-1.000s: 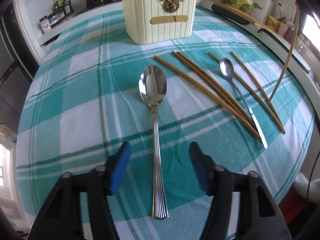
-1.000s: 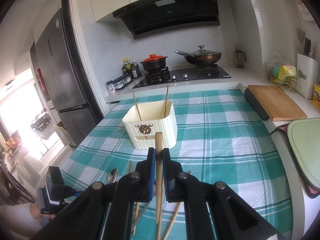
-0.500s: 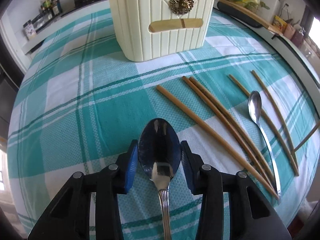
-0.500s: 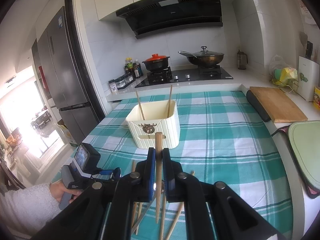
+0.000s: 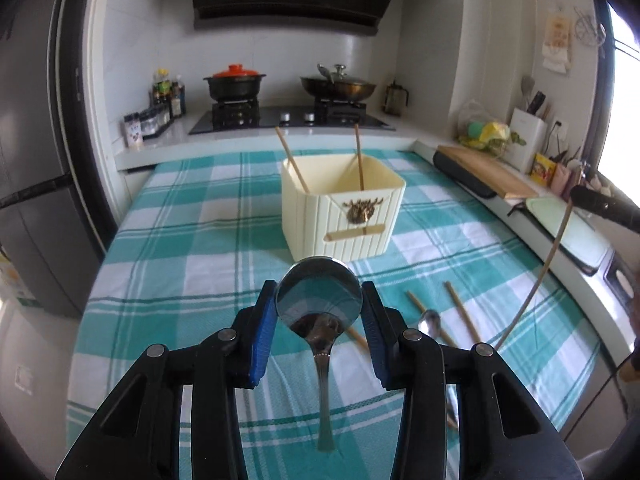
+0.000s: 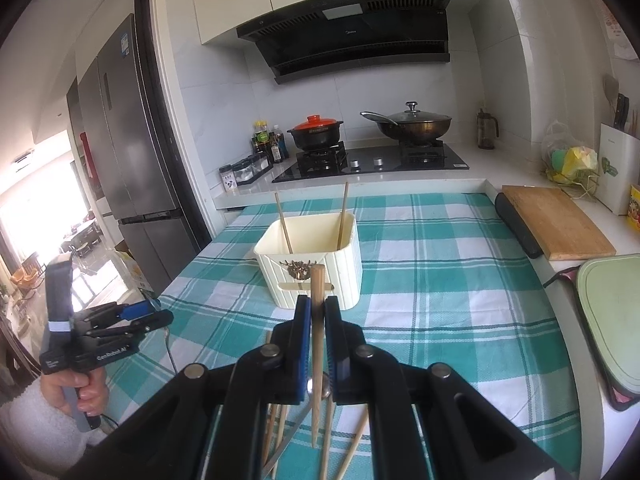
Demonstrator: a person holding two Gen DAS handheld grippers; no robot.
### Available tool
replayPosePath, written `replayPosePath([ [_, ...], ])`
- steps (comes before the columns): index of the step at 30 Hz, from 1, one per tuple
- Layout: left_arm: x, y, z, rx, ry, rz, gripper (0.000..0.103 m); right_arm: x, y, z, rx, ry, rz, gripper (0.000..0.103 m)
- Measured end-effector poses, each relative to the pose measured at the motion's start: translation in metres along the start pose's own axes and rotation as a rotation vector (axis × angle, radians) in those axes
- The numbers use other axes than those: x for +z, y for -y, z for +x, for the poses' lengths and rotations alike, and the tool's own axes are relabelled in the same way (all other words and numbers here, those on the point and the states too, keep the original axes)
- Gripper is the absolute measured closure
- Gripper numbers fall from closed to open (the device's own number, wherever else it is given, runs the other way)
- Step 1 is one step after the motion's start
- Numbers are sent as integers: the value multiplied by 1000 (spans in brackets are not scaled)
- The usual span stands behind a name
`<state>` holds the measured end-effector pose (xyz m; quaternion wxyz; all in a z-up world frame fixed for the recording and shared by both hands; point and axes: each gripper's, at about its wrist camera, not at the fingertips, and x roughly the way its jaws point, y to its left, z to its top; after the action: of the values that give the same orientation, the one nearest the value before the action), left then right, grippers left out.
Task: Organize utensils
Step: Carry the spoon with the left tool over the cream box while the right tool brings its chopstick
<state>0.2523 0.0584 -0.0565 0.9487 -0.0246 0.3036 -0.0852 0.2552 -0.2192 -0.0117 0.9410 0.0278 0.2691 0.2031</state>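
I'm clamping my left gripper point(image 5: 319, 322) on a polished steel spoon's point(image 5: 319, 300) round bowl, my right gripper point(image 6: 317, 354) pinching a slim wooden chopstick point(image 6: 317, 344).

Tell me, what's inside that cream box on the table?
Two chopsticks lean inside the cream box, one at each back corner. Its floor is hidden by the front wall, so anything lying flat there cannot be seen.

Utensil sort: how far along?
Done: two chopsticks stand in the cream holder. In hand: left gripper grips a large spoon; right gripper grips a chopstick. Left: small spoon and several chopsticks on the tablecloth.
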Motion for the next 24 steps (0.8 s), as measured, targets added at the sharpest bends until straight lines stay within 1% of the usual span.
replayPosePath([
  [3, 13, 0, -12, -20, 31, -8, 62, 8, -4, 0, -3, 13, -13, 96],
  [6, 28, 0, -16, -37, 45, -11, 62, 17, -5, 2, -5, 23, -20, 96],
  [11, 64, -5, -20, -62, 62, -23, 62, 41, -9, 8, -6, 47, -39, 96],
  [14, 95, -10, -25, -66, 96, -33, 62, 64, -11, 13, 0, 72, -44, 96],
  [17, 129, -13, -26, -52, 135, -31, 62, 94, -13, 22, 2, 108, -49, 96],
  [24, 209, -17, 0, -21, 213, -48, 62, 169, -14, 63, 5, 183, -43, 96],
])
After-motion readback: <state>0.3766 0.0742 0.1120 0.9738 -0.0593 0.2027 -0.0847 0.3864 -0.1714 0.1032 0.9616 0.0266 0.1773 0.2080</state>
